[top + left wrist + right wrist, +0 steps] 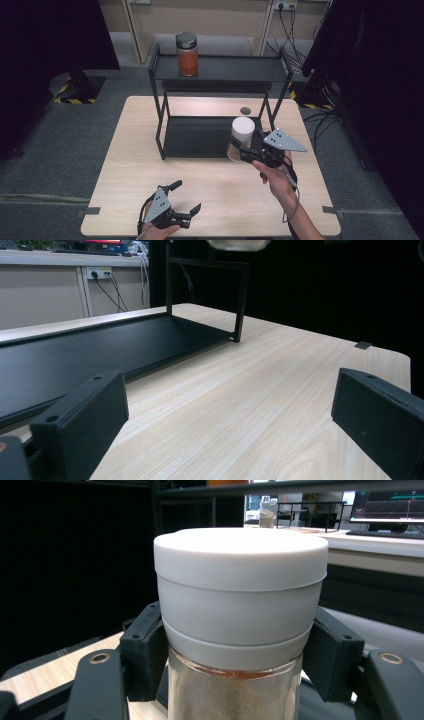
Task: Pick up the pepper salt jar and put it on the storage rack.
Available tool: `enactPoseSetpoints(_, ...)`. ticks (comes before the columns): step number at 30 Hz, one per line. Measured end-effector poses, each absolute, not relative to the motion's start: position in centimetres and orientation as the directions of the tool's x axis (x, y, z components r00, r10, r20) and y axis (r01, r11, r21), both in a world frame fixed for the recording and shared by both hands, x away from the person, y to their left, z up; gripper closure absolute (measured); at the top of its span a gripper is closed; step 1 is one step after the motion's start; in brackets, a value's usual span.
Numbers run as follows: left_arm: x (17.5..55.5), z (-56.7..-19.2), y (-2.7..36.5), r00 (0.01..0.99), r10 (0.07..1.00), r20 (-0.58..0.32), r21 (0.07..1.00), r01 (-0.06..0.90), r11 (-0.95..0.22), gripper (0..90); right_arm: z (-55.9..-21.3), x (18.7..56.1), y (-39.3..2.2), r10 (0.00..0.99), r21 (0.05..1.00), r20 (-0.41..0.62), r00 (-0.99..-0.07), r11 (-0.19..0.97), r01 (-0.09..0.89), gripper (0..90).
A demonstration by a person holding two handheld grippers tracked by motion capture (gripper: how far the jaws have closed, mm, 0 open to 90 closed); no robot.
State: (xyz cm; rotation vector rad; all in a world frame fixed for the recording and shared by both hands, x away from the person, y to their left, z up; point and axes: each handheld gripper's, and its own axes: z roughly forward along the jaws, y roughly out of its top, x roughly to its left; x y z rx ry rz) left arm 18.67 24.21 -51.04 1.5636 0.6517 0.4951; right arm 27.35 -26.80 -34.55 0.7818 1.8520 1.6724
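A two-tier black rack (220,75) stands on a wooden counter (130,165). Left of the rack's front edge, near the counter's near edge, the left gripper (182,202) rests with its jaws wide apart and nothing between them. On the rack's top shelf, toward its left, stands a jar of orange powder (187,55). At the rack's right front corner, the right gripper (240,150) holds a white-lidded jar (242,137) off the counter, jaws clamped on the glass just under the lid.

Risk: the jar could strike the top shelf's edge or the right post on its way in, or slip, since the grip sits high.

The right gripper view shows pale powder inside the jar (235,695); the high view shows the rack's layout.
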Motion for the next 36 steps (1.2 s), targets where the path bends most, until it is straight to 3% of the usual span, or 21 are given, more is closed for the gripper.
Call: enactPoseSetpoints(36, 18.7, -51.1, 24.2, 0.742, 0.667, -0.067, 0.993, 0.116, -0.030, 1.2, -26.8, 30.2, -25.4, 0.709, 0.996, -0.013, -0.705, 0.072, 0.054, 34.8)
